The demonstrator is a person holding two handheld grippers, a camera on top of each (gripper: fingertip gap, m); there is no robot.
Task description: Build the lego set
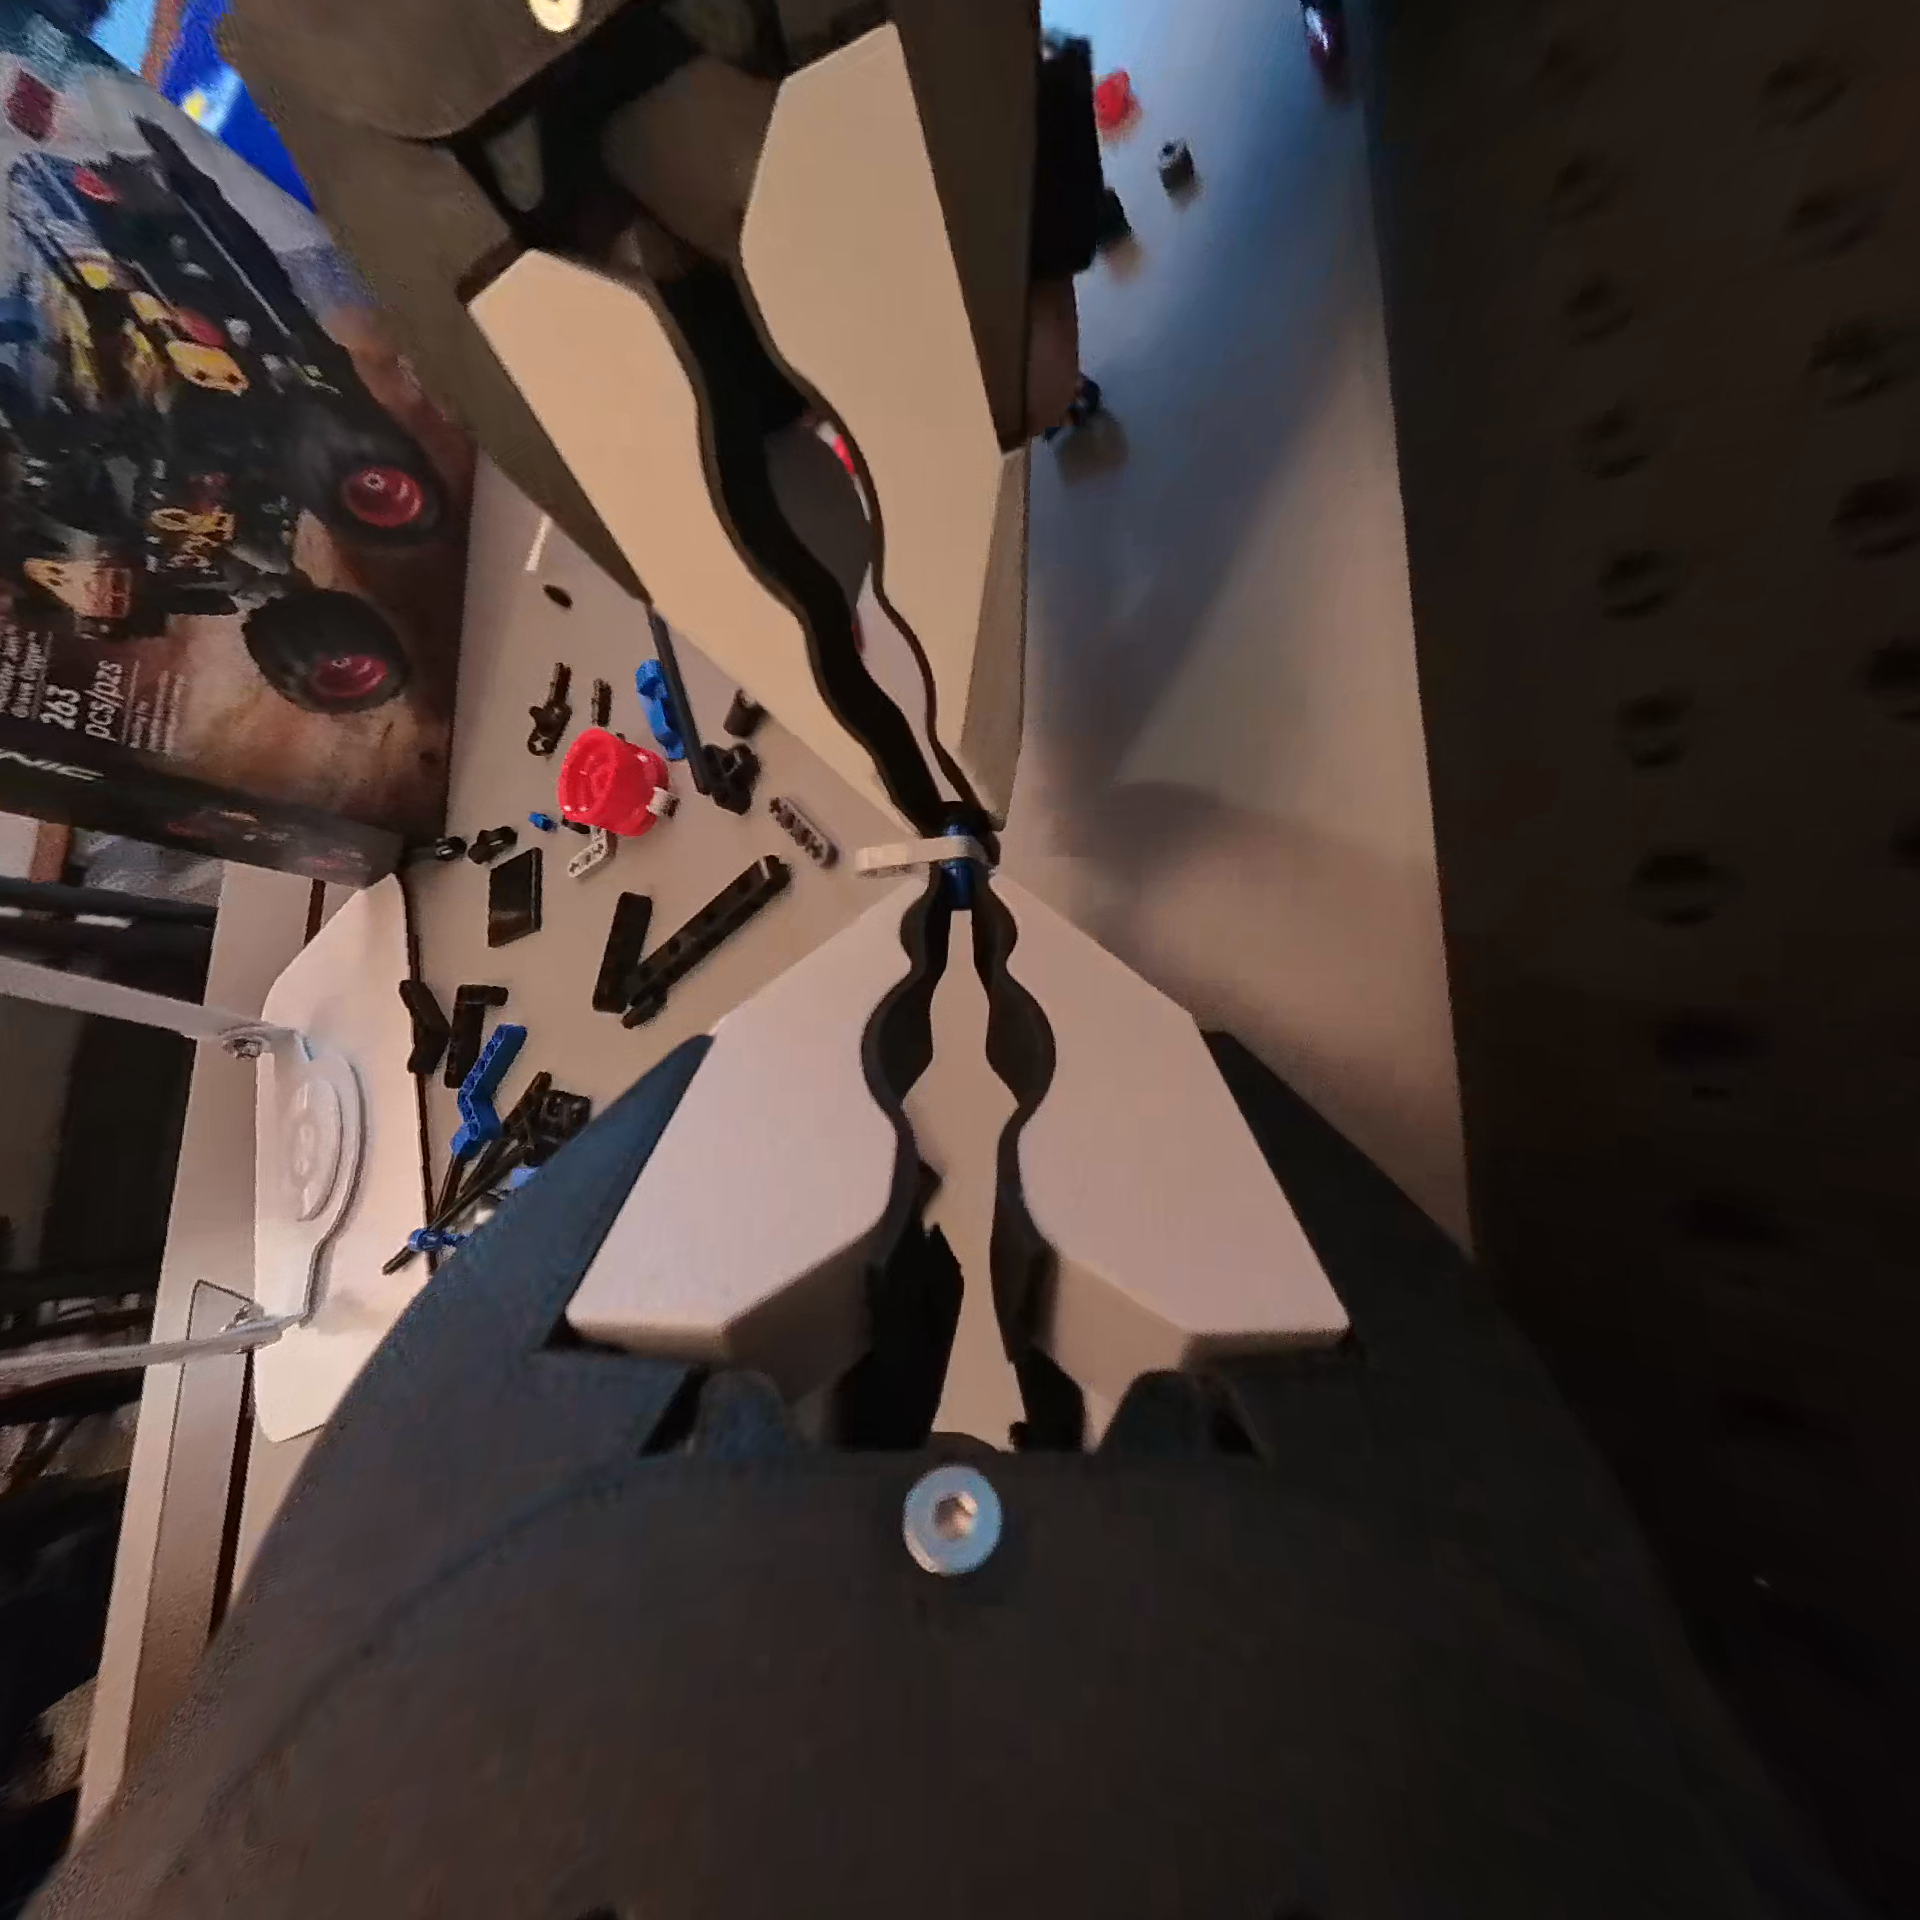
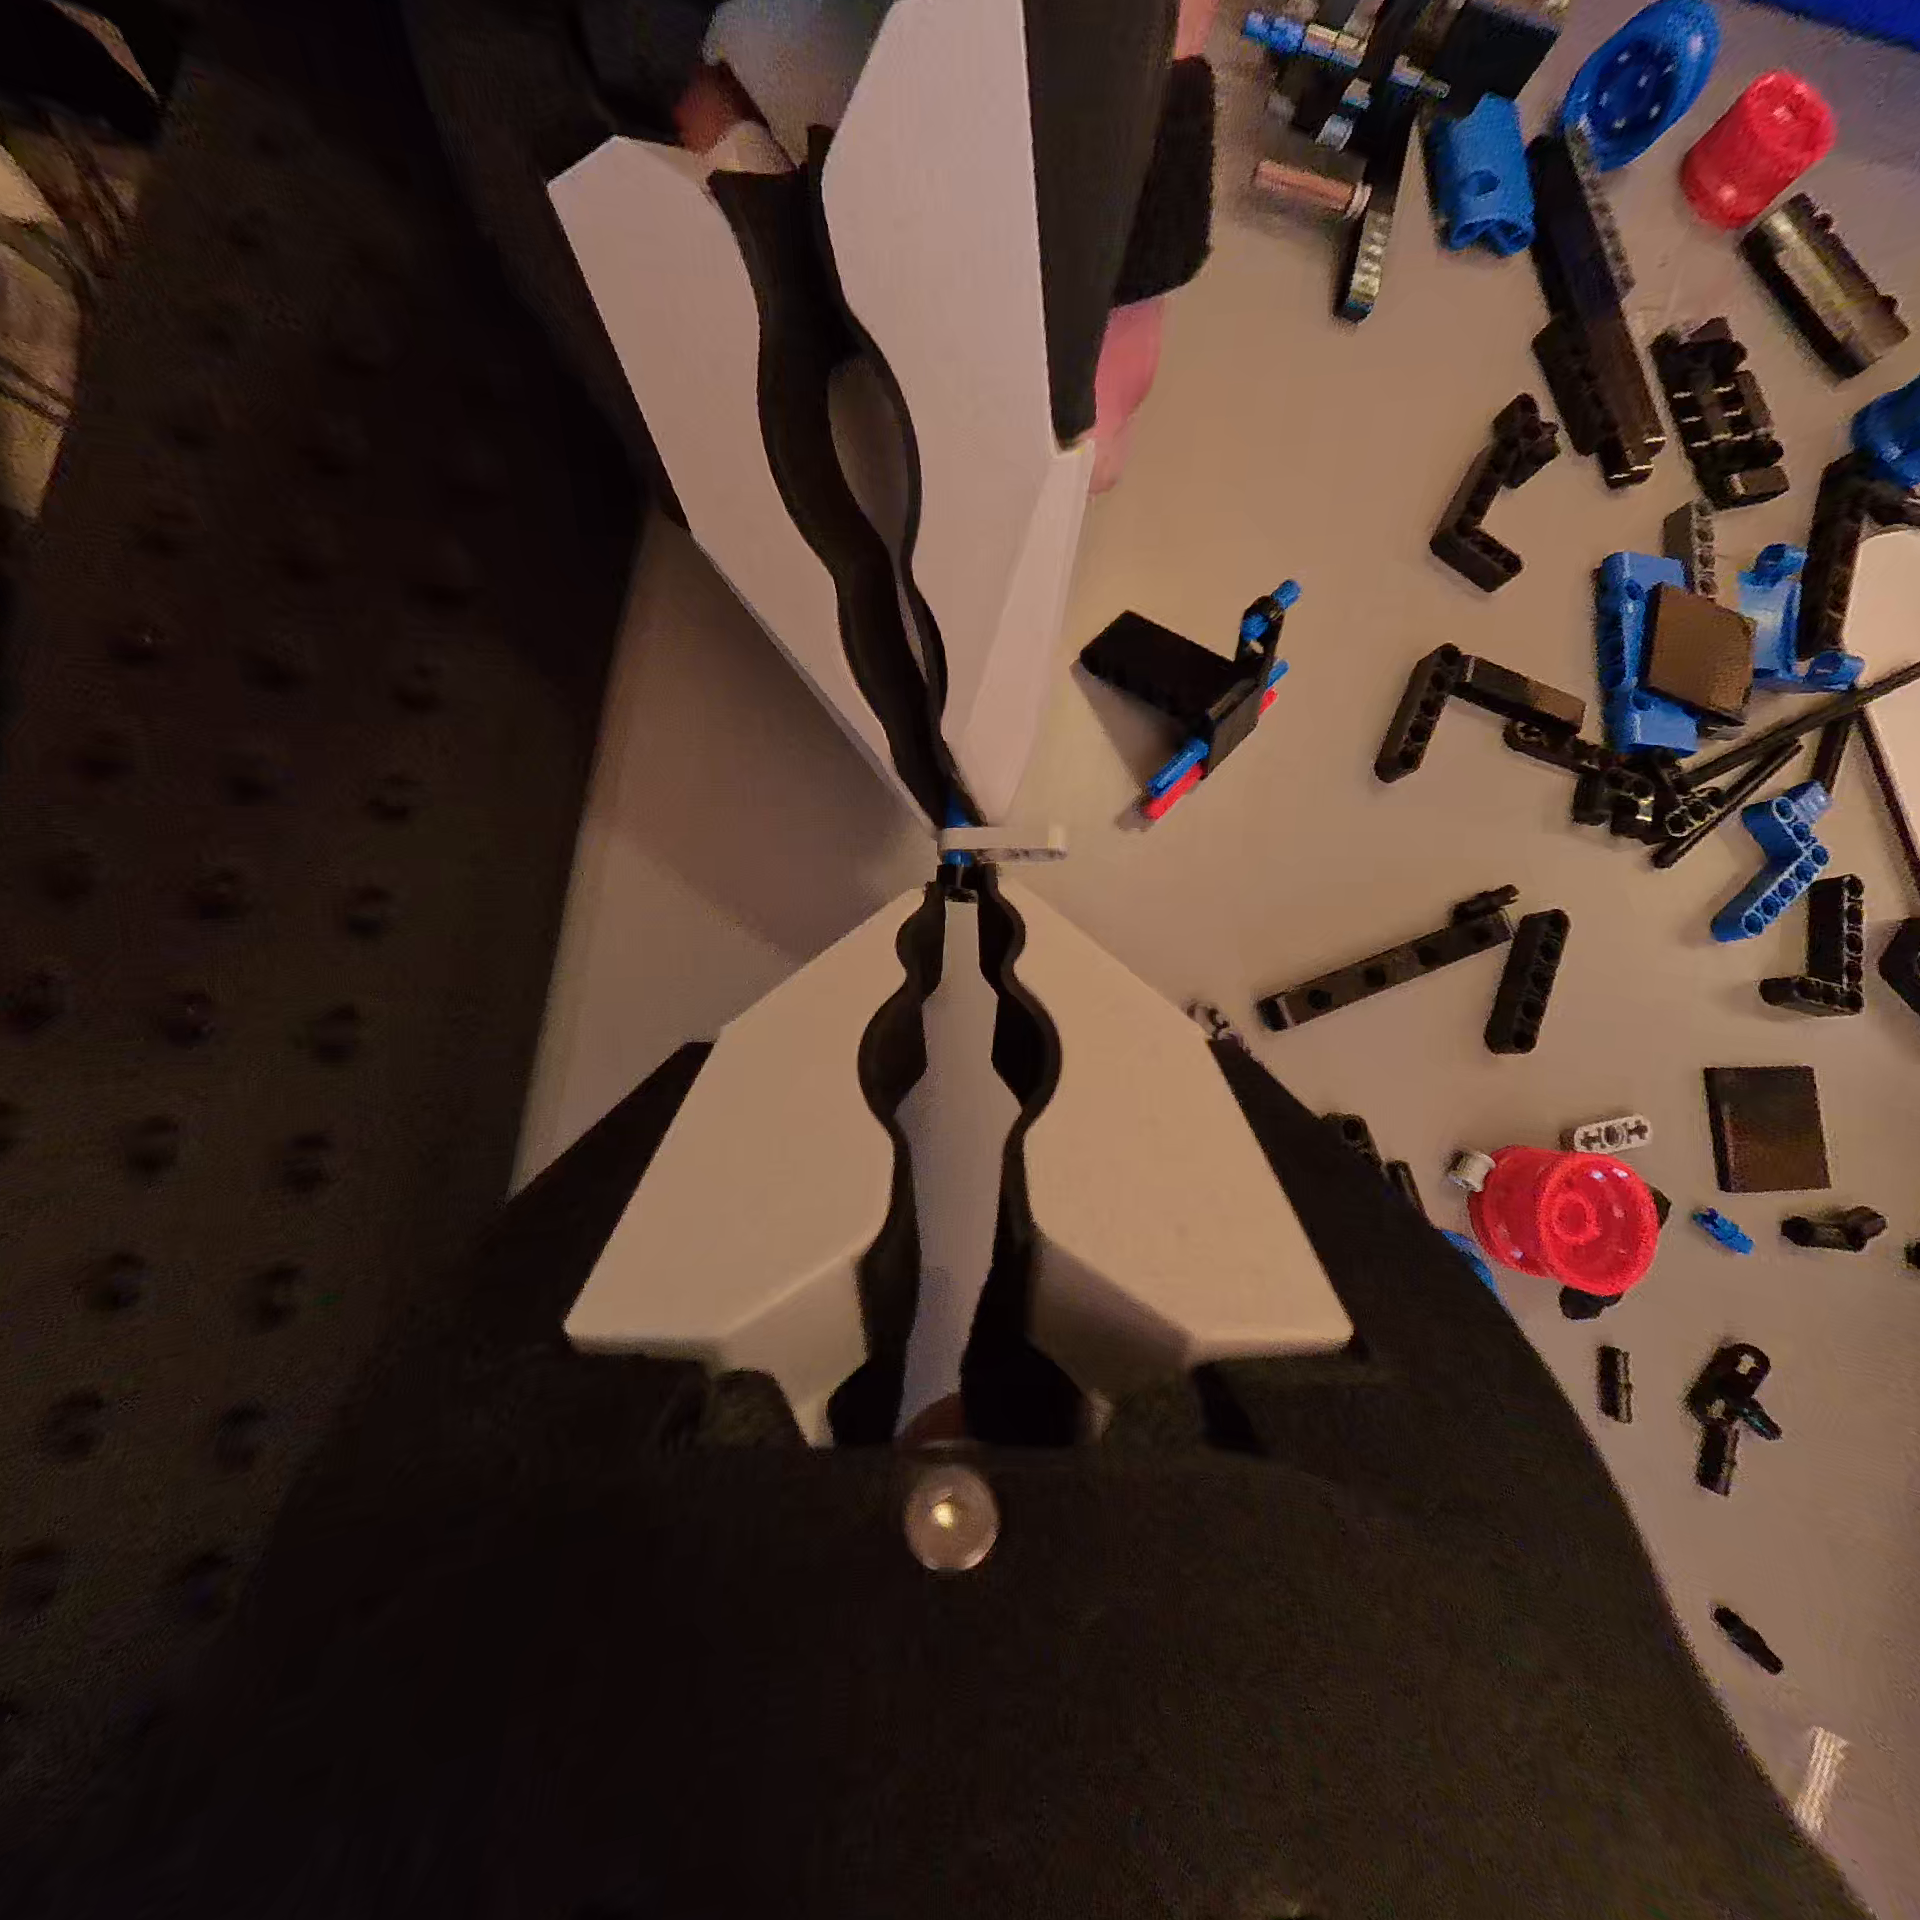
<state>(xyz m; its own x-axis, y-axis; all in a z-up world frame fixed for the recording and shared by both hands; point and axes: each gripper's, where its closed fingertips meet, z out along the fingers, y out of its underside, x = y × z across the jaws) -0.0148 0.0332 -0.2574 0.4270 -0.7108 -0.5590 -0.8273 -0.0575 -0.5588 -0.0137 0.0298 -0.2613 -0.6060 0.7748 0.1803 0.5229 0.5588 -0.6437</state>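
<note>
Our left gripper (image 1: 961, 902) sits pinched nearly closed on a small blue plastic pin (image 1: 957, 878). Tip to tip opposite, our right gripper (image 2: 961, 891) is clamped too, on the dark end of that pin threaded through a flat white lego beam (image 2: 1023, 844), held above the grey table (image 2: 1299, 862). Loose black beams (image 2: 1387, 968) and a red wheel hub (image 2: 1564, 1216) lie nearby.

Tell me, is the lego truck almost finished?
Not nearly. Done: only small bits, like a black-and-blue sub-assembly on the table. In hand: the left hand-held gripper and right hand-held gripper meet tip to tip, pushing a blue pin into a small white beam. Left: many loose black beams and a red wheel hub lie unused.
</note>
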